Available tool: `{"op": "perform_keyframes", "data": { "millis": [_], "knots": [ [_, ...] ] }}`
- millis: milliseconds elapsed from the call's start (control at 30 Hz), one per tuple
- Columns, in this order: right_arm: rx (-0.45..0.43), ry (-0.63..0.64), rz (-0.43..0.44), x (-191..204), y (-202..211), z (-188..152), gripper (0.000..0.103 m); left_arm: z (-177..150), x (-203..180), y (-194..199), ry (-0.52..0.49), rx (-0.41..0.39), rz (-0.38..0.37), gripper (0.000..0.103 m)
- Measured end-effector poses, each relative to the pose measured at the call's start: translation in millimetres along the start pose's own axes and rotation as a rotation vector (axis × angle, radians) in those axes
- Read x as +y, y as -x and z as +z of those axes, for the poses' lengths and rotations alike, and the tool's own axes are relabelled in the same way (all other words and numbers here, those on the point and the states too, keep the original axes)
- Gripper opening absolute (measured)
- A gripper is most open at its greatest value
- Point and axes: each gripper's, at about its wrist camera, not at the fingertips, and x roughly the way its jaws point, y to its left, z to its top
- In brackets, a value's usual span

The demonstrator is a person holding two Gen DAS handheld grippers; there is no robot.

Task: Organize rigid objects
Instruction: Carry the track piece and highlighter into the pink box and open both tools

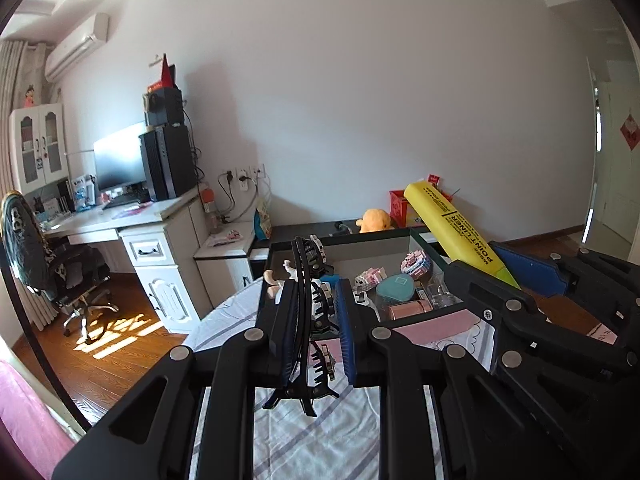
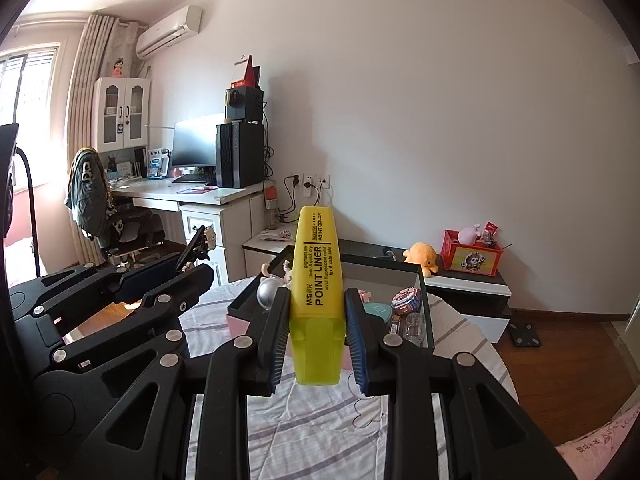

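Observation:
My left gripper point(image 1: 318, 292) is shut on a black hair claw clip point(image 1: 308, 320) that stands upright between its blue pads. My right gripper point(image 2: 317, 300) is shut on the lower half of a yellow highlighter point(image 2: 316, 276), whose body points up and away. Both hover over the striped cloth of a round table point(image 2: 320, 420), just short of a dark open box point(image 2: 380, 262). The box holds several small things: a teal case point(image 1: 396, 286), pink block toys point(image 1: 416, 262) and a rose-gold cylinder point(image 1: 410, 309). The left gripper point(image 2: 192, 266) also shows at the left of the right wrist view.
A white desk point(image 1: 132, 216) with a monitor and a PC tower stands at the left, with an office chair point(image 1: 48, 264) beside it. Behind the box, a low cabinet point(image 2: 472, 284) carries an orange plush point(image 2: 422, 256) and a red crate point(image 2: 474, 258). Wooden floor surrounds the table.

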Motion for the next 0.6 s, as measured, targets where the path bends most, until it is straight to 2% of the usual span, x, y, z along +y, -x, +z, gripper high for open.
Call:
{"op": "perform_keyframes", "data": {
  "millis": [300,467,600],
  "knots": [
    [0.146,0.016,0.001,-28.9,-127.5,8.9,0.028,26.0,7.6,-147.0,-0.038,0.181,0.006,0.019],
    [0.225,0.021,0.008,-38.4,-182.0,8.9,0.028,28.6,11.5,-207.6,-0.039,0.265,0.022,0.019],
    [0.295,0.012,0.023,-45.9,-216.3,7.1,0.028,26.5,12.2,-237.3,-0.059,0.295,0.041,0.022]
  ]
}}
